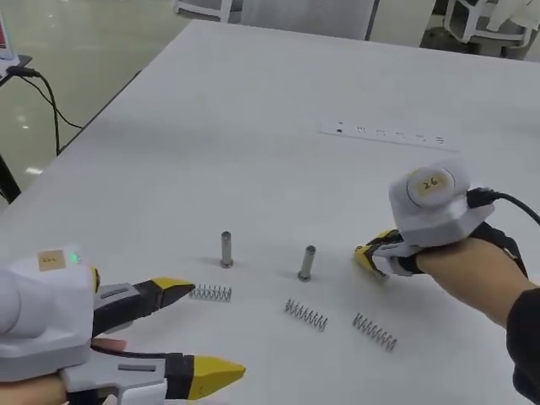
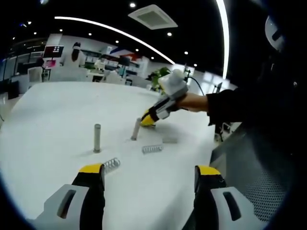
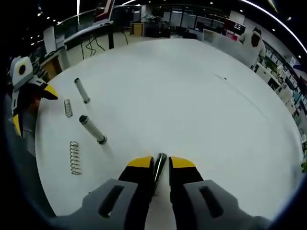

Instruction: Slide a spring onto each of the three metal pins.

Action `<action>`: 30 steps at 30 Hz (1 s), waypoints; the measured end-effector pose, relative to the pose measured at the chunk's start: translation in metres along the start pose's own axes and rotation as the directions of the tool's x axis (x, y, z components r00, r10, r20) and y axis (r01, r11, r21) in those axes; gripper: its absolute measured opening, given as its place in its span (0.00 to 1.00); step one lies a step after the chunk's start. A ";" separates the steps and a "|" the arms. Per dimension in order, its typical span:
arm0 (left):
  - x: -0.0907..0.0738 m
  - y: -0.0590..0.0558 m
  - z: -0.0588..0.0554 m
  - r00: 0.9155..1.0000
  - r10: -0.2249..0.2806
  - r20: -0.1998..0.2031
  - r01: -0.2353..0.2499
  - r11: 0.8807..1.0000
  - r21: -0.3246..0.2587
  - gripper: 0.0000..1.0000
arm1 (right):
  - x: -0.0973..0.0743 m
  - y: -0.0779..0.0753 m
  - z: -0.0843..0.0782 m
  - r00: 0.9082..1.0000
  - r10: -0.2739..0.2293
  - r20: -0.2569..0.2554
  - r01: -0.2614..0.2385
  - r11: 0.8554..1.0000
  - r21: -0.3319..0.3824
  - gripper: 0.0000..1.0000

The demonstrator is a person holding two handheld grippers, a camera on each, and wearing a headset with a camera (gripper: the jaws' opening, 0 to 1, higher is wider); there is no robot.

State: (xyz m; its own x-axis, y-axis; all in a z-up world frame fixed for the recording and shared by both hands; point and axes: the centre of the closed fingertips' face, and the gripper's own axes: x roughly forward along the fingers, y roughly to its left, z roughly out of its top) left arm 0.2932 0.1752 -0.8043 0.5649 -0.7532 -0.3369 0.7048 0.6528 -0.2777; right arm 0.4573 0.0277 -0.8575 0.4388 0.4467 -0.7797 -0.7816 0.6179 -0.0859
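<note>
Two metal pins stand upright on the white table, one [image 1: 226, 250] to the left and one [image 1: 307, 263] to the right. Three springs lie in front of them: left [image 1: 211, 293], middle [image 1: 305, 315], right [image 1: 375, 332]. My left gripper [image 1: 204, 331] is open low on the left, its upper tip just beside the left spring [image 2: 111, 164]. To the right of the pins, my right gripper [image 1: 375, 253] points down at the table. In the right gripper view it [image 3: 161, 164] is shut on a third metal pin [image 3: 160, 171] held between the jaws.
A white power strip [image 1: 384, 133] lies on the table behind the pins. A black cable [image 1: 51, 99] hangs off the table's left side. Office chairs [image 1: 485, 21] stand beyond the far edge. The table edge runs close behind my left gripper [image 2: 230, 139].
</note>
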 end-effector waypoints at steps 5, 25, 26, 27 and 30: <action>0.000 0.001 0.000 1.000 0.001 0.000 -0.001 1.000 -0.002 0.72 | 0.003 0.000 0.000 1.000 0.004 -0.014 -0.004 1.000 0.005 0.09; 0.000 0.001 0.000 1.000 0.005 -0.004 -0.005 1.000 0.000 0.71 | -0.004 0.006 -0.004 0.999 -0.001 -0.037 0.004 0.996 0.090 0.05; 0.000 0.001 0.000 1.000 0.004 -0.004 -0.004 1.000 0.000 0.71 | -0.007 0.006 -0.003 0.999 0.000 -0.034 0.003 0.996 0.094 0.05; 0.000 0.000 0.000 1.000 0.003 -0.005 -0.003 1.000 0.000 0.71 | -0.010 0.008 -0.003 1.000 0.002 -0.028 0.001 0.995 0.096 0.05; 0.000 0.000 -0.001 1.000 0.001 -0.007 -0.001 1.000 0.001 0.71 | -0.017 0.009 -0.002 1.000 0.001 -0.010 0.000 0.996 0.092 0.05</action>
State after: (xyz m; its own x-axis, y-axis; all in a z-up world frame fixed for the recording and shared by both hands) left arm 0.2927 0.1751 -0.8049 0.5623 -0.7522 -0.3434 0.7050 0.6532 -0.2762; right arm 0.4421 0.0248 -0.8461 0.4339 0.4407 -0.7858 -0.7375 0.6747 -0.0288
